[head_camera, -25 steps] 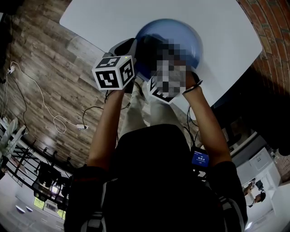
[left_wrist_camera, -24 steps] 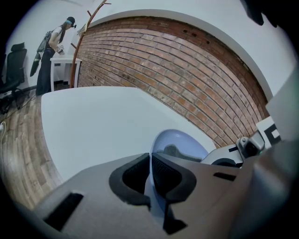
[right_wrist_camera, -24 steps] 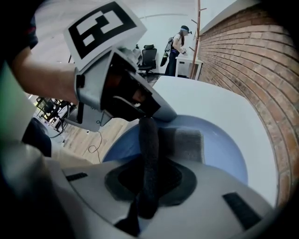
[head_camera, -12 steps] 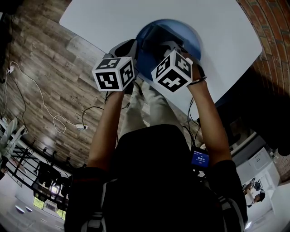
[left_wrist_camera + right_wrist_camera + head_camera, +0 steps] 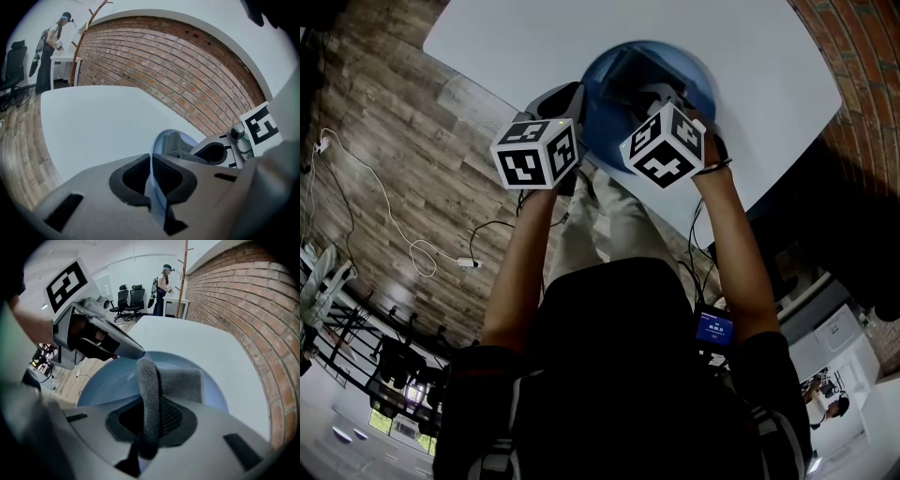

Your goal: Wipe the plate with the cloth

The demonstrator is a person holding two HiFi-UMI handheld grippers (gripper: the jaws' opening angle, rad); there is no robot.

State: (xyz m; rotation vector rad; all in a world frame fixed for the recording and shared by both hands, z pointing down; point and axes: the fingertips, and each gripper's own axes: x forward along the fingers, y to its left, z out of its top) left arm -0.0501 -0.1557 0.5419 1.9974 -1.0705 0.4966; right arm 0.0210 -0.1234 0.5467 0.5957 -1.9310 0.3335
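A blue plate [image 5: 614, 117] lies on the white table [image 5: 506, 37] near its front edge. My left gripper [image 5: 151, 187] is shut on the plate's rim [image 5: 151, 180], which runs edge-on between its pads. My right gripper [image 5: 147, 427] is shut on a grey cloth [image 5: 180, 383]. The cloth is folded up between the pads and spreads flat on the plate's blue surface [image 5: 112, 380]. In the head view the cloth [image 5: 628, 75] shows dark on the plate, beyond the right gripper's marker cube [image 5: 663, 145]. The left marker cube [image 5: 534, 150] sits at the plate's left edge.
A brick wall [image 5: 187, 70] runs along the table's far side. A person [image 5: 49, 47] stands at a desk far off, near office chairs [image 5: 129, 296] and a coat stand [image 5: 185, 263]. A white cable [image 5: 403, 225] lies on the wooden floor.
My right gripper has moved to the right across the plate with the cloth. The left gripper and the plate have stayed in place.
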